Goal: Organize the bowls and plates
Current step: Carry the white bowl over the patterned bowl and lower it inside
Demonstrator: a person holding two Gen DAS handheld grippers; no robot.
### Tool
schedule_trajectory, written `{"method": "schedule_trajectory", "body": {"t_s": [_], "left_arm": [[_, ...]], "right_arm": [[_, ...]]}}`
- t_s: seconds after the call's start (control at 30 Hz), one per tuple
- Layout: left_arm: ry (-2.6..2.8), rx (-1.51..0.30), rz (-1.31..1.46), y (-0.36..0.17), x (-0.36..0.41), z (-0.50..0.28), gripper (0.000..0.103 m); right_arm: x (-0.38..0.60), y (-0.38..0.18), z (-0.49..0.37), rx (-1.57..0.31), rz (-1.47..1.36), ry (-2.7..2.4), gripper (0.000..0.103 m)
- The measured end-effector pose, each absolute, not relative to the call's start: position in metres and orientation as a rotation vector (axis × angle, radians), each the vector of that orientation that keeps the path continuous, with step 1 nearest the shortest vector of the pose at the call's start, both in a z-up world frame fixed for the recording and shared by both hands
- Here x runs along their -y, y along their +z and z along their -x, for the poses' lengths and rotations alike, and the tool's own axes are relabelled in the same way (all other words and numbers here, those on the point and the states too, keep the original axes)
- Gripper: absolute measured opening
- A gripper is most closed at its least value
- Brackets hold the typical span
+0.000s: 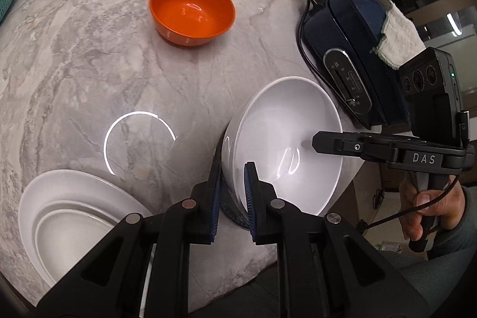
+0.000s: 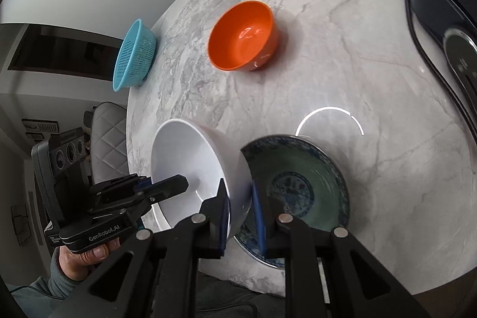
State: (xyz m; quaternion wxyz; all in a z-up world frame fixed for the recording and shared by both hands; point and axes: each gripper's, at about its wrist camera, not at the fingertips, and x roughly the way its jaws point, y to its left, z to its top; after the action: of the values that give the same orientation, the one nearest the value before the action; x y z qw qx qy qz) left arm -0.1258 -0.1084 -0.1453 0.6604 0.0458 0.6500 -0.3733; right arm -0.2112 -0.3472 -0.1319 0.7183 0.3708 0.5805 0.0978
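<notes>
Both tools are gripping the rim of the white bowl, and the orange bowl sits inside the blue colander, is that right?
Not quite. The left tool and right tool do grip the glossy white ceramic bowl, but the orange plastic bowl stands by itself on the grey marble table, apart from the blue plastic colander at the table's edge. The right wrist view shows it.

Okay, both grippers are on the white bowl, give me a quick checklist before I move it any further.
1. Left gripper clamped on the white bowl rim: ok.
2. Right gripper clamped on the opposite rim: ok.
3. Bowl lifted off the marble table: cannot tell; it is tilted.
4. Blue patterned bowl beneath is free of the white one: cannot tell.
5. White plate stack has room on top: ok.
6. Orange bowl out of the way: ok.
</notes>
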Motion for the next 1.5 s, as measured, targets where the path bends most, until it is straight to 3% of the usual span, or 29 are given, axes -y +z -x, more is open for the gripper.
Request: {"method": "schedule_trajectory", "body": {"t_s": [0.53, 1.3, 1.4, 1.5], "left_arm": [[-0.815, -1.524, -0.232, -0.193, 0.142, 0.154, 0.013], [-0.746, -1.551, -0.218, -0.211, 0.136, 0.148, 0.016], [-0.76, -1.544, -0.208, -0.208, 0.136, 0.149, 0.025], [-0.787, -1.529, -0.193, -0.201, 0.139, 0.151, 0.049]], "right_arm": [[0.372, -0.175, 0.246, -1.359, -0.843, 0.149, 0.018], [0.36, -0.187, 0.241, -1.407, -0.755, 0.141, 0.017], [0.359, -0.186, 0.241, -1.411, -0.739, 0.128, 0.016], [0.359, -0.185, 0.242, -1.412, -0.726, 0.112, 0.016]]}}
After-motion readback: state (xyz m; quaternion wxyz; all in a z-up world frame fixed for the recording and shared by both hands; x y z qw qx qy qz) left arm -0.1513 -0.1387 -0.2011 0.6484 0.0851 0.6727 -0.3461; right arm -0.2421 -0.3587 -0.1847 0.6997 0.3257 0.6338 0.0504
